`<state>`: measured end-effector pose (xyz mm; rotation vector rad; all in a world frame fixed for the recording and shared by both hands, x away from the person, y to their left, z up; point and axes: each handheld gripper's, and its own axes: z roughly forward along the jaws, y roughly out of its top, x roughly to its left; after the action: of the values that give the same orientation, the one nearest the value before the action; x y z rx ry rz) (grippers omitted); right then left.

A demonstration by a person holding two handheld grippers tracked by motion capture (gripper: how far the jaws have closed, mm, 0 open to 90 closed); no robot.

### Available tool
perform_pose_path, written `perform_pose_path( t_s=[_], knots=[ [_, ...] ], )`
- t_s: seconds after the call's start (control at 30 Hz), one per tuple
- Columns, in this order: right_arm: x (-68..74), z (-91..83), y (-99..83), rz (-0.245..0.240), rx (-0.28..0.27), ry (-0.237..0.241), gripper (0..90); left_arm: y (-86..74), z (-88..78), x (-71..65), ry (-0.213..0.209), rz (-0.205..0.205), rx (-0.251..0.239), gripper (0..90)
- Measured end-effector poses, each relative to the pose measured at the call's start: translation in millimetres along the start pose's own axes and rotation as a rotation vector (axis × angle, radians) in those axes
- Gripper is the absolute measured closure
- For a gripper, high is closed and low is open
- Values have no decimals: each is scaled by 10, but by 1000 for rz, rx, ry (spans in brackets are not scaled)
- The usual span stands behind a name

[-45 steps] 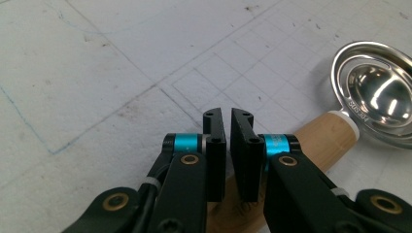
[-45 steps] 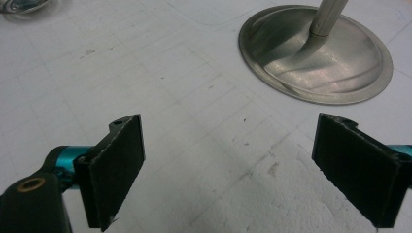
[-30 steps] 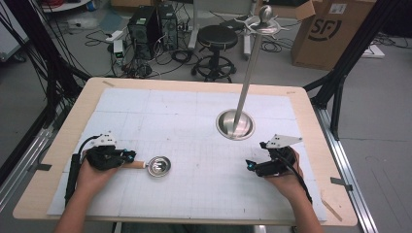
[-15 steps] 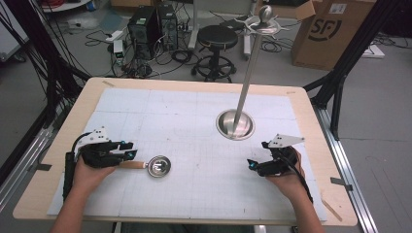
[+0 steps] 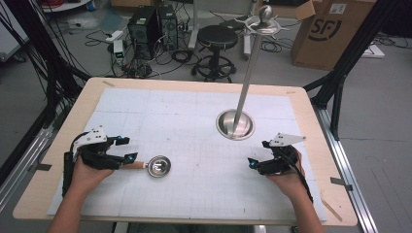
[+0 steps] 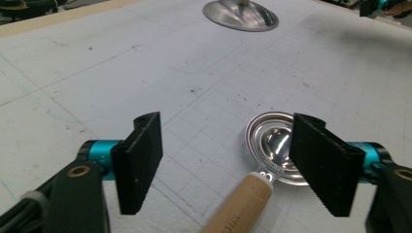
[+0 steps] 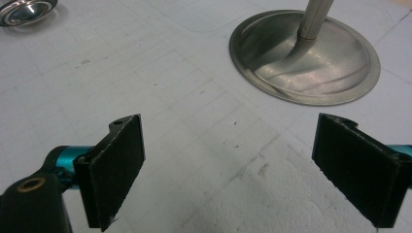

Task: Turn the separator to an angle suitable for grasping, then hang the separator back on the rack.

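While the measuring spoon (image 5: 156, 166) lies flat on the white gridded mat (image 5: 194, 141) at the left front of the table (image 5: 311, 121), we see the left gripper (image 5: 124, 149) just beside its wooden handle, whose end reaches in between the fingers (image 6: 141, 162) without touching either pad. Those fingers have just been opening and now stand wide. At the right front, the right gripper (image 5: 252, 164) holds its fingers (image 7: 114, 170) wide too, over bare mat. A steel stand (image 5: 235, 124) with a round base and a tall pole rises behind, well apart from the spoon, with nothing between them. In the left gripper view one finger covers part of the bowl, and the handle is cut off at the bottom edge; its printed lettering is too faint to read. Beyond the table a cardboard box (image 5: 330, 31) reads "SF", beside a black stool (image 5: 216, 41) and computer towers (image 5: 153, 24).
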<state>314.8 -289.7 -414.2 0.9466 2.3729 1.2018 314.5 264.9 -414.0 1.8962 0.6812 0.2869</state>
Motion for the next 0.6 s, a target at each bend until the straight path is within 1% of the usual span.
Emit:
perform_pose_path(
  t_s=[0.13,0.23,0.27,0.3,0.37,0.43,0.47,0.5,0.53,0.57,0.6],
  knots=[
    [9,-8,-11,-6,7,1,105,23,-14,7,9,-1,-31,203],
    [-7,-6,-13,-3,2,2,105,31,-21,0,12,8,-39,167],
    [-13,-2,-12,1,-2,4,105,35,-31,-13,4,20,-33,160],
    [-13,-2,-12,1,-2,4,105,35,-31,-13,4,20,-33,160],
    [-18,10,-10,0,-2,7,105,47,-39,-36,-15,43,-25,157],
    [-13,6,-11,-3,1,6,105,68,-37,-47,-29,55,-23,155],
    [-13,6,-11,-3,1,6,105,68,-37,-47,-29,55,-23,155],
    [-15,1,-11,-4,1,5,105,81,-34,-56,-37,63,-17,155],
    [-20,-8,-10,-1,-6,4,105,100,-26,-78,-42,80,-6,154],
    [-20,-8,-10,-1,-6,4,105,100,-26,-78,-42,80,-6,154],
    [-19,-3,-10,-2,-4,4,105,118,-15,-107,-46,94,9,154]
  ],
)
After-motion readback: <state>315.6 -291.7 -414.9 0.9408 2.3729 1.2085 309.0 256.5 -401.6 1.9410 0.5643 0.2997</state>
